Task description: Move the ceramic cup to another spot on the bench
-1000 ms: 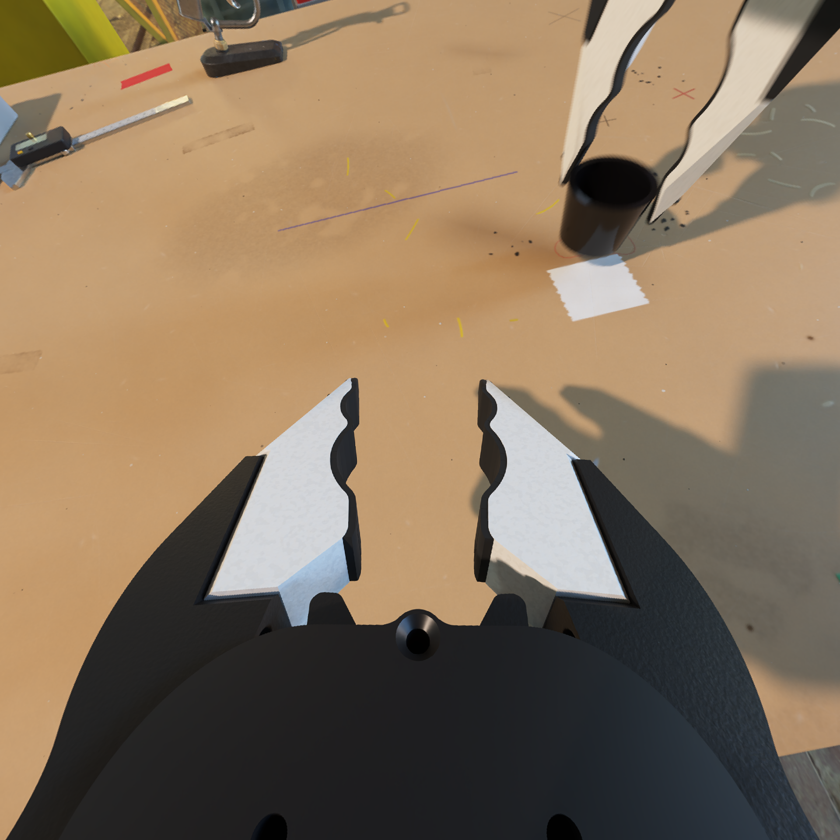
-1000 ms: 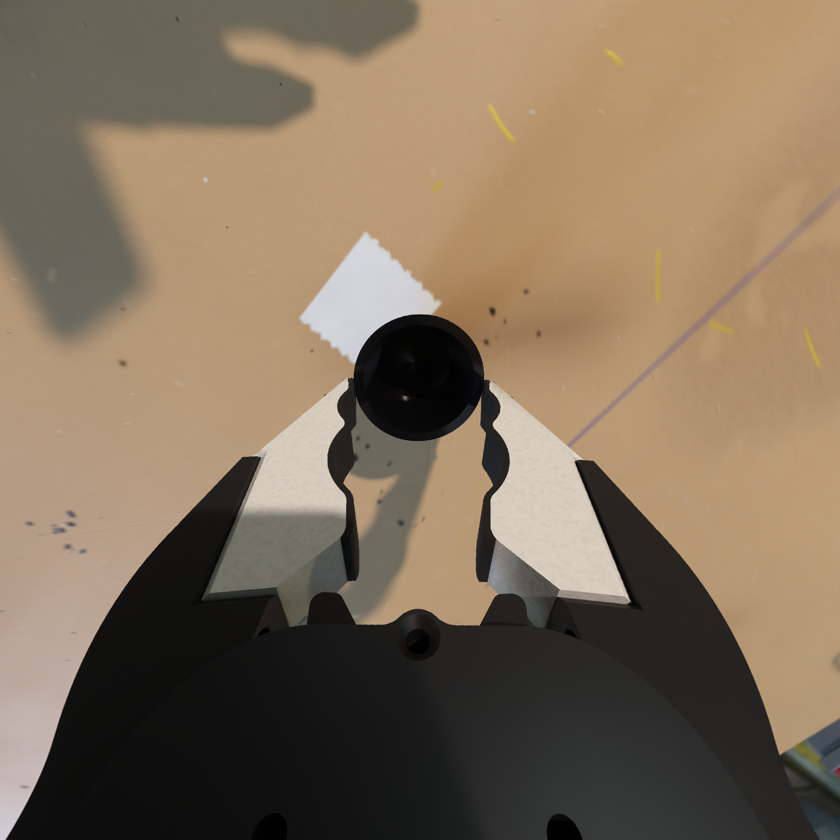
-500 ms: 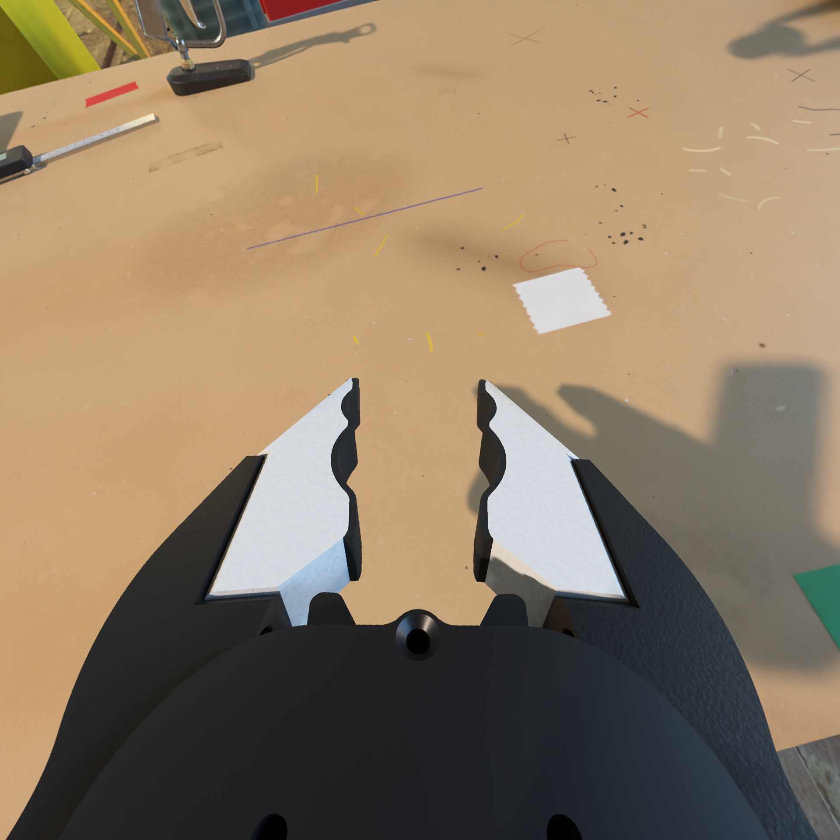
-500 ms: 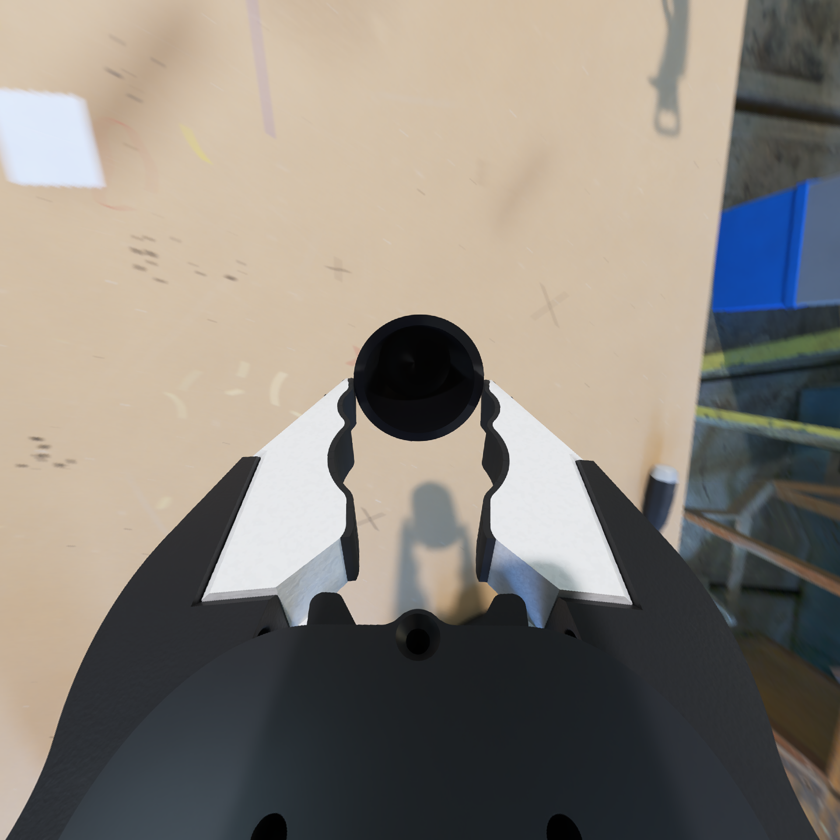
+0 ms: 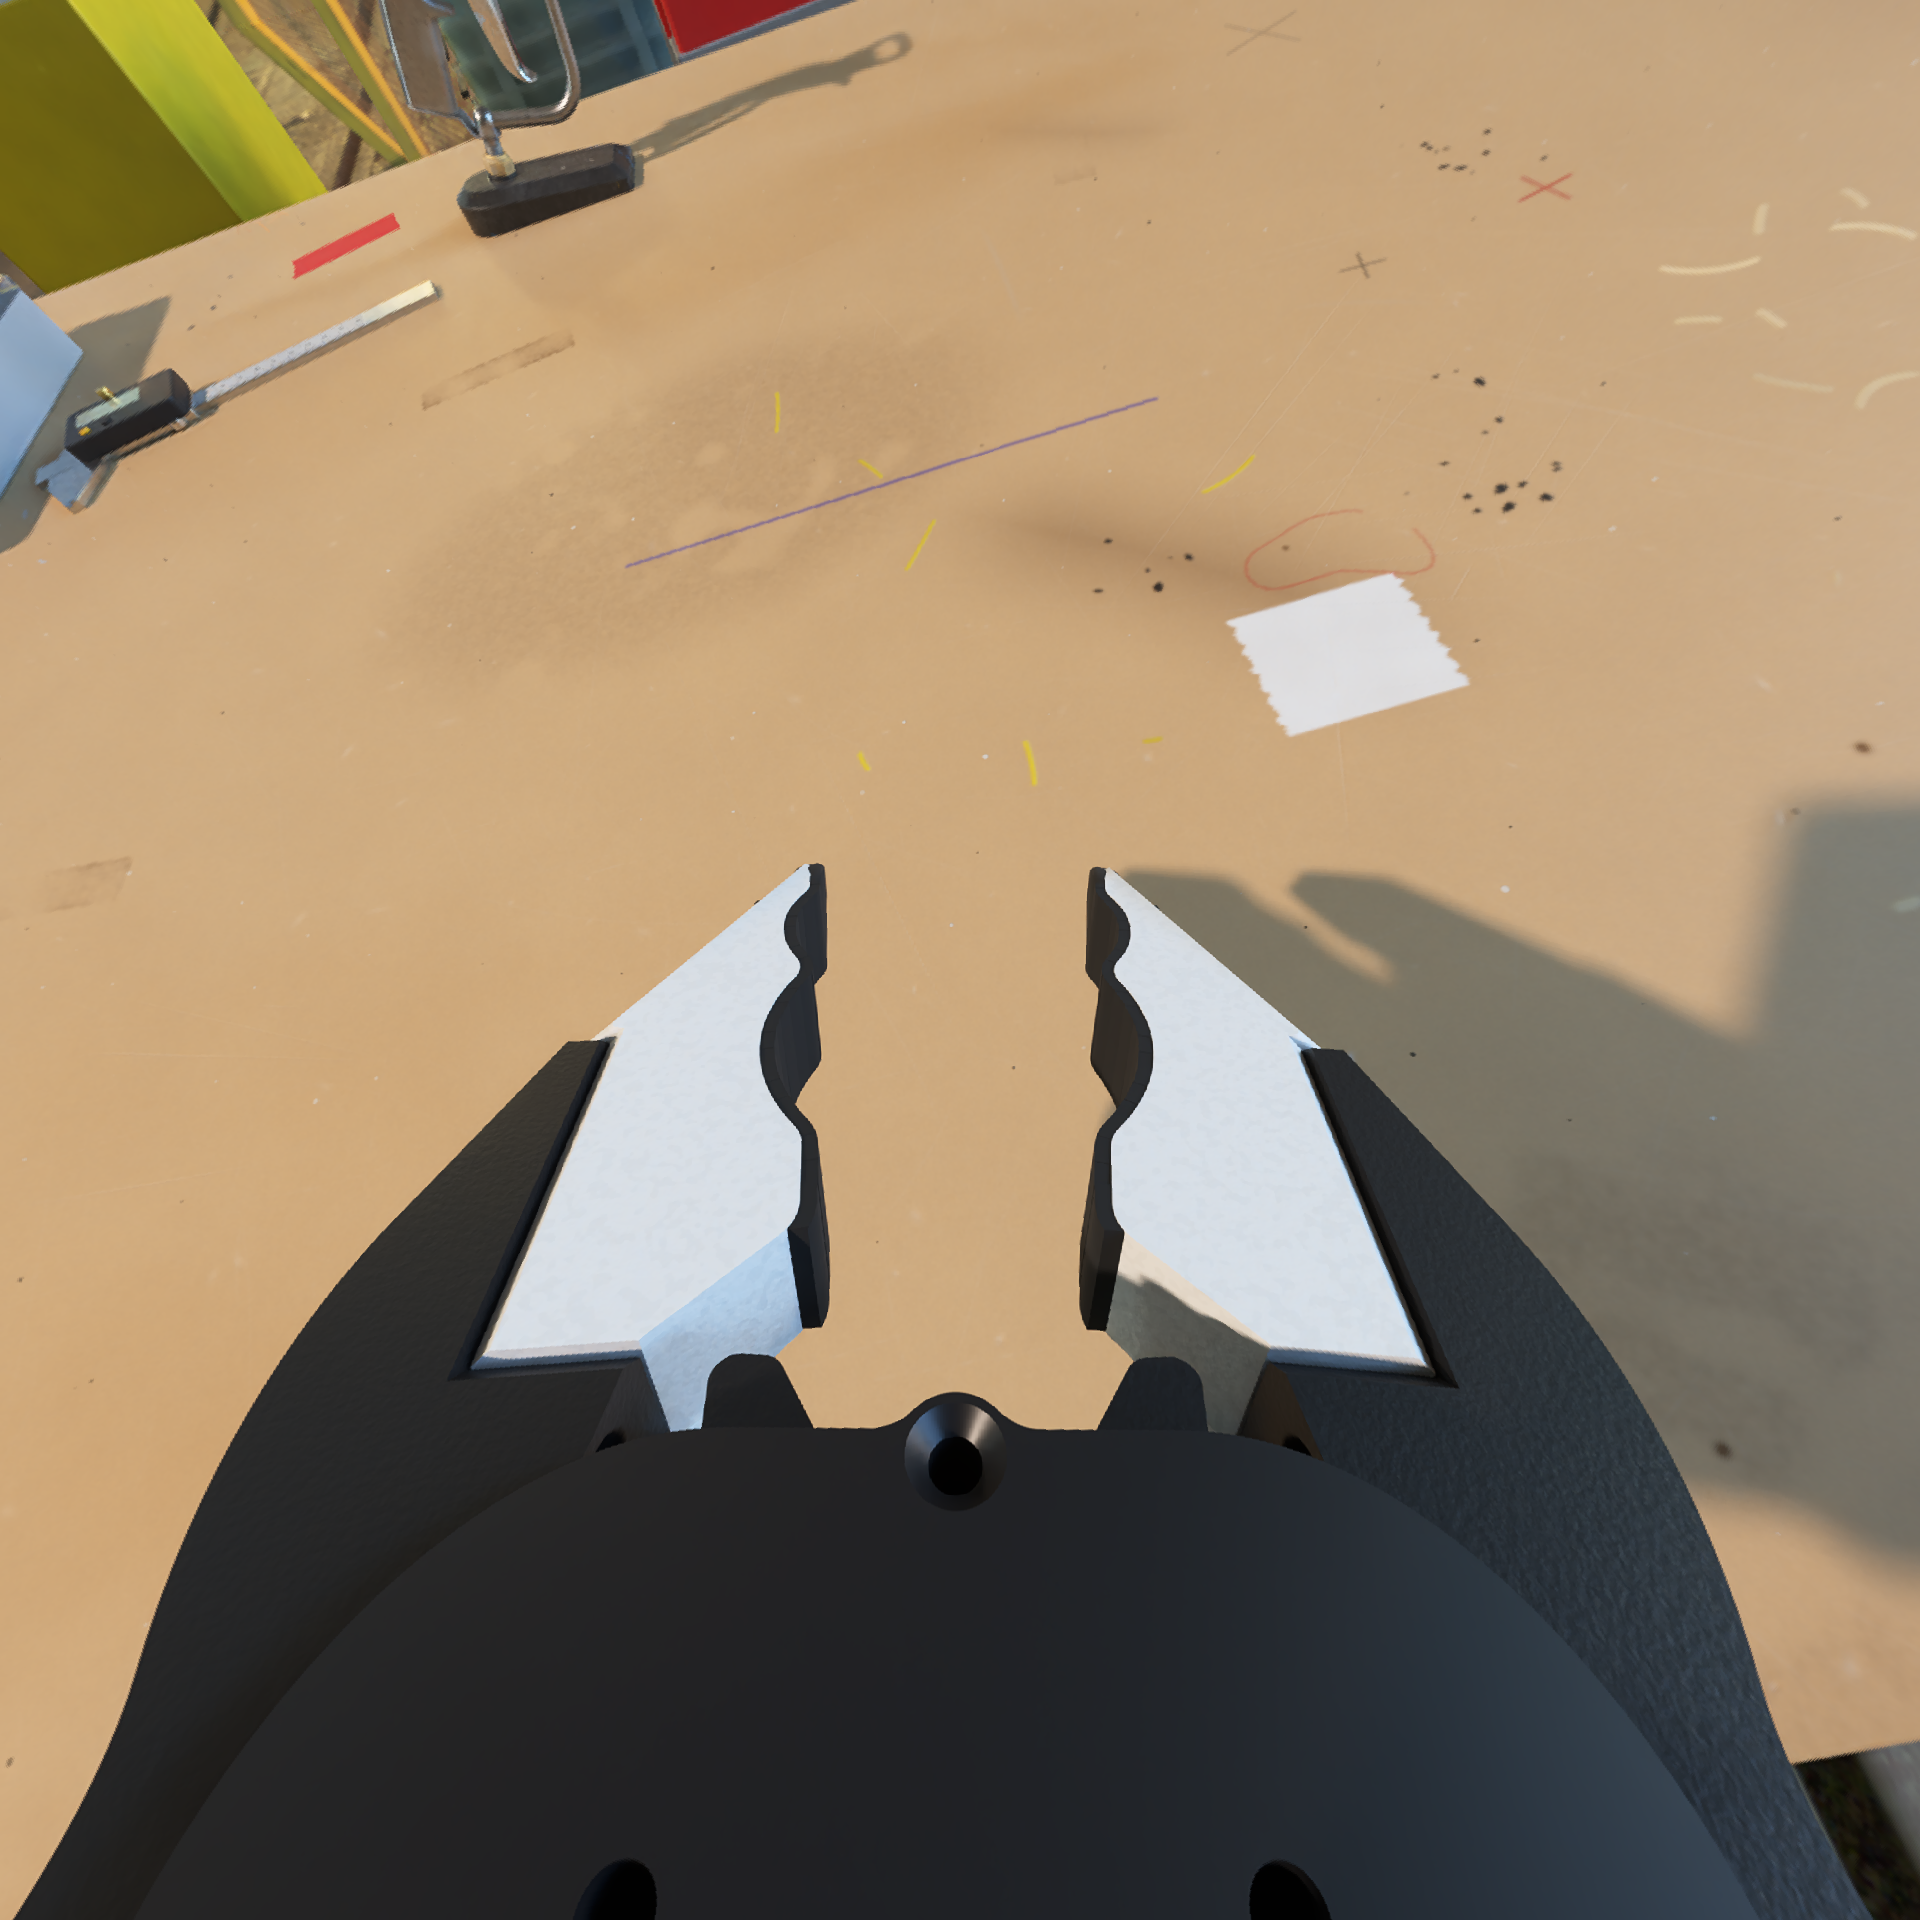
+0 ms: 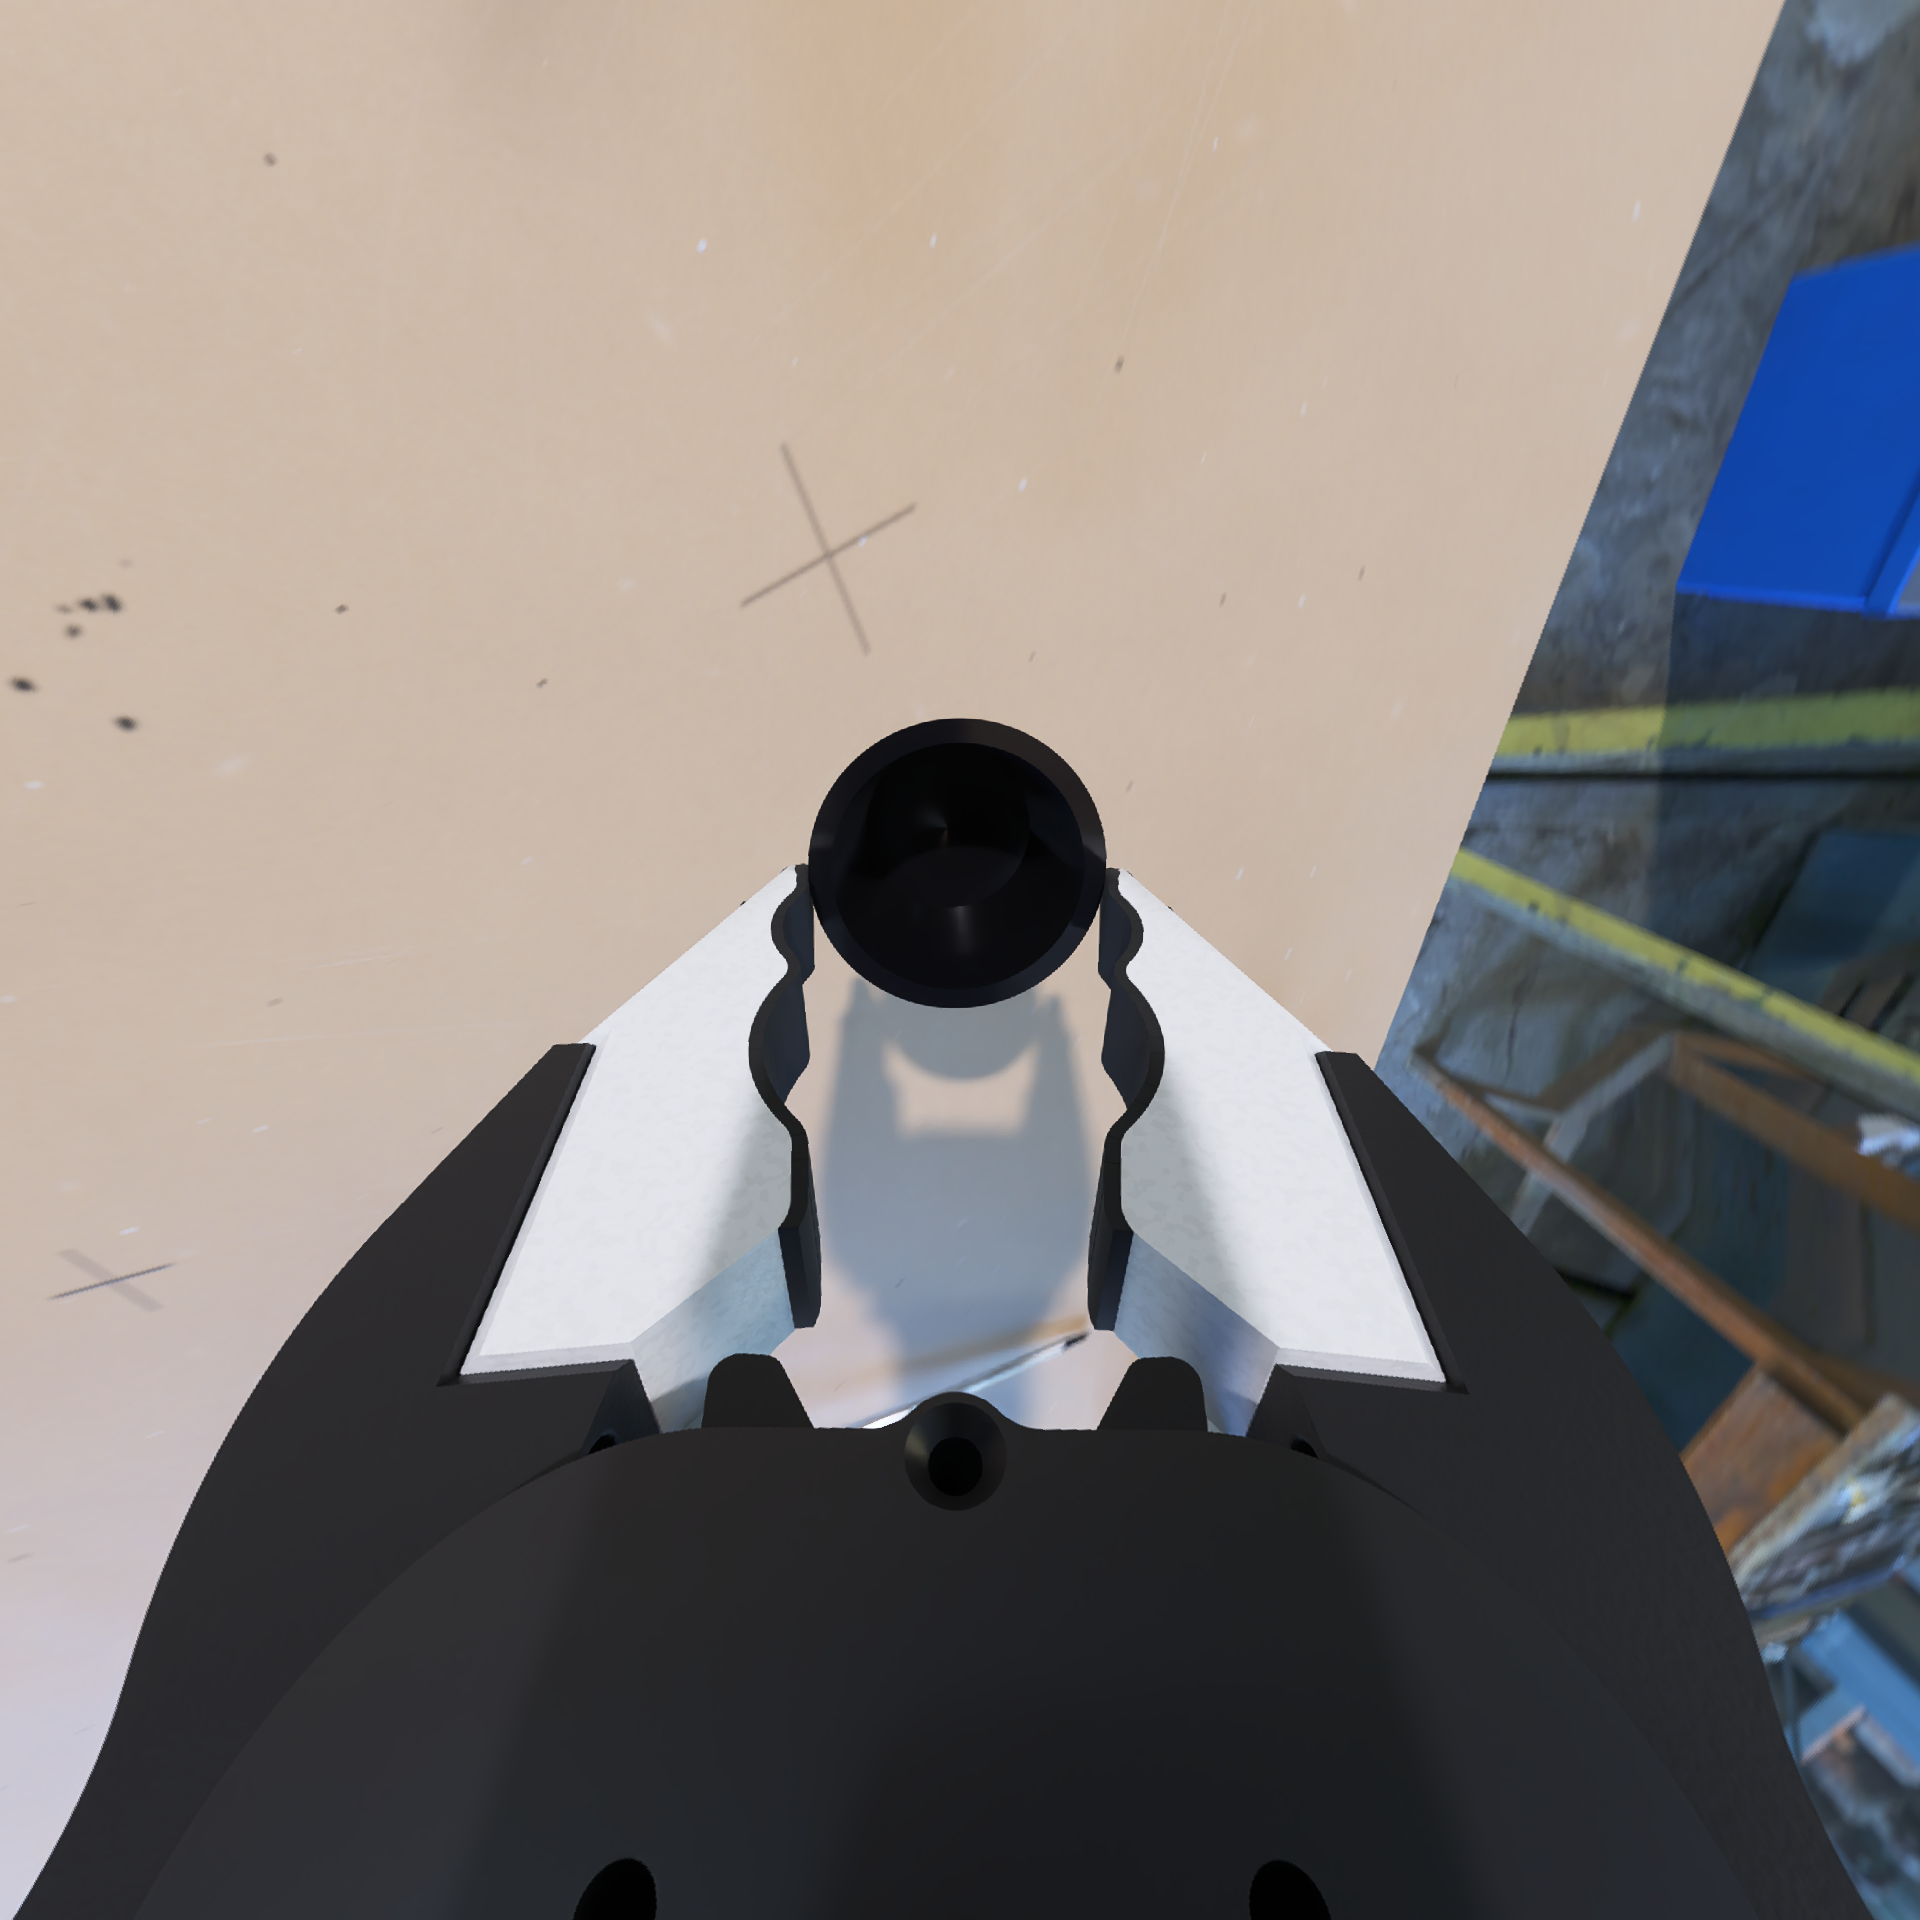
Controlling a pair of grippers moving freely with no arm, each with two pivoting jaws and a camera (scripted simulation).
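Black ceramic cup [image 6: 956,862] sits clamped between right gripper [image 6: 954,883] fingertips (mouth facing camera) above surface [image 6: 520,364]; left gripper [image 5: 954,883] gapes, holding nothing.

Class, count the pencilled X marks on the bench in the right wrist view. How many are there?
2. One X mark lies on the bench just beyond the black cup held by the right gripper; a fainter X mark sits lower left. Others may be hidden.

right gripper [image 6: 954,873] jaws clamped on something at 12 o'clock; left gripper [image 5: 954,873] jaws parted, empty.
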